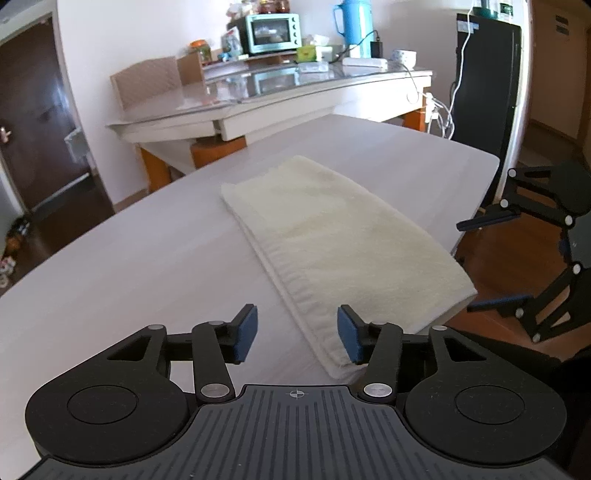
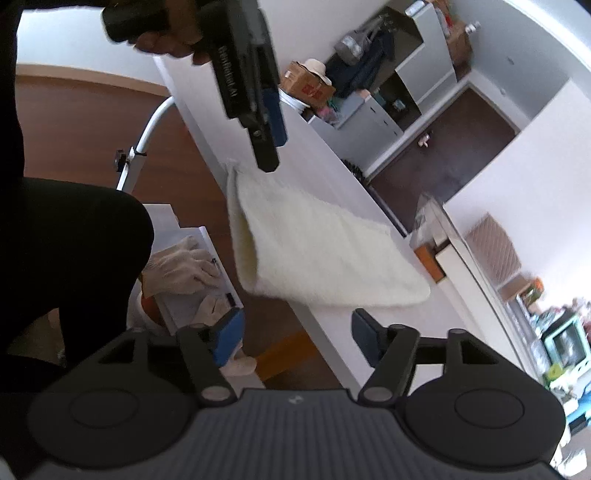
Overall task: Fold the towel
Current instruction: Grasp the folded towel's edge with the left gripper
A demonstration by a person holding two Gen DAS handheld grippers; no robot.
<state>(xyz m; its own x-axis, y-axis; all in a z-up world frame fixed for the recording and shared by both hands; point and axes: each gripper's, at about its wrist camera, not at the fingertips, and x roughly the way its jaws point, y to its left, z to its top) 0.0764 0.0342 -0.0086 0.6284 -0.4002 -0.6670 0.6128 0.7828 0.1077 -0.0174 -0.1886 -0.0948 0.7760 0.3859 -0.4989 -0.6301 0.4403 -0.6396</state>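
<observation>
I have the towel (image 1: 343, 243) lying on the white table (image 1: 140, 258), already doubled into a long strip that runs from near to far, its right side hanging a little over the table's right edge. I judge we are between folds: one fold looks done and the next grasp has not begun.

My left gripper (image 1: 297, 334) hovers with its jaws spread wide over the near left corner of the strip, holding nothing. My right gripper (image 2: 297, 334) is also spread open and empty, off the table's edge beside the towel's end.

Next, I think each claw must close on a corner of the near end and carry it to the far end.

On the far table, a teal oven (image 1: 273, 31) and a blue jug (image 1: 352, 22) stand; I cannot tell what they hold.
</observation>
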